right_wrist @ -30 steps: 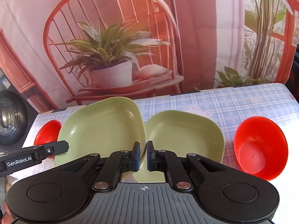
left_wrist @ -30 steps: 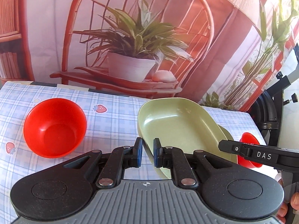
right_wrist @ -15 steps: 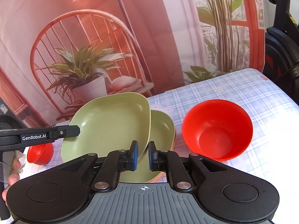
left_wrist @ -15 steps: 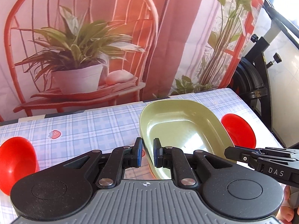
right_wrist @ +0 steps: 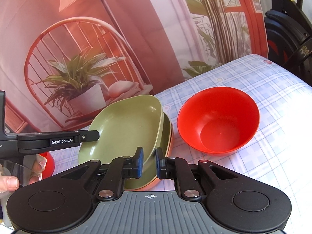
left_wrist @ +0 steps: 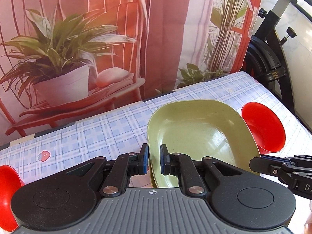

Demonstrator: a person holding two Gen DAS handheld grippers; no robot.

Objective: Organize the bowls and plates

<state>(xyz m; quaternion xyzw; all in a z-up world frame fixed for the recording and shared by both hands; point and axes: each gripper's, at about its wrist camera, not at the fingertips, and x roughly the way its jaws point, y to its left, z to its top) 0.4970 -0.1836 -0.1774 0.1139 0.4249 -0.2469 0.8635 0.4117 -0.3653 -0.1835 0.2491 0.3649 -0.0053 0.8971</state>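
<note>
While our left gripper [left_wrist: 154, 159] clamps the rim of a tilted green plate [left_wrist: 197, 134], we lower it onto a second green plate [right_wrist: 167, 134].

Our right gripper [right_wrist: 149, 162] has its fingers close together just over the stack's near rim; whether it grips, we cannot tell. One red bowl [right_wrist: 218, 120] sits beside the plates near the tablecloth's [right_wrist: 273, 101] right edge, another red bowl [left_wrist: 7, 193] at its left edge.

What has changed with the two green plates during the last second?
The left gripper carried its green plate to the right, over the second plate; they now nearly nest, the upper one tilted. Both grippers stay shut on the plates. The red bowl did not move.
</note>
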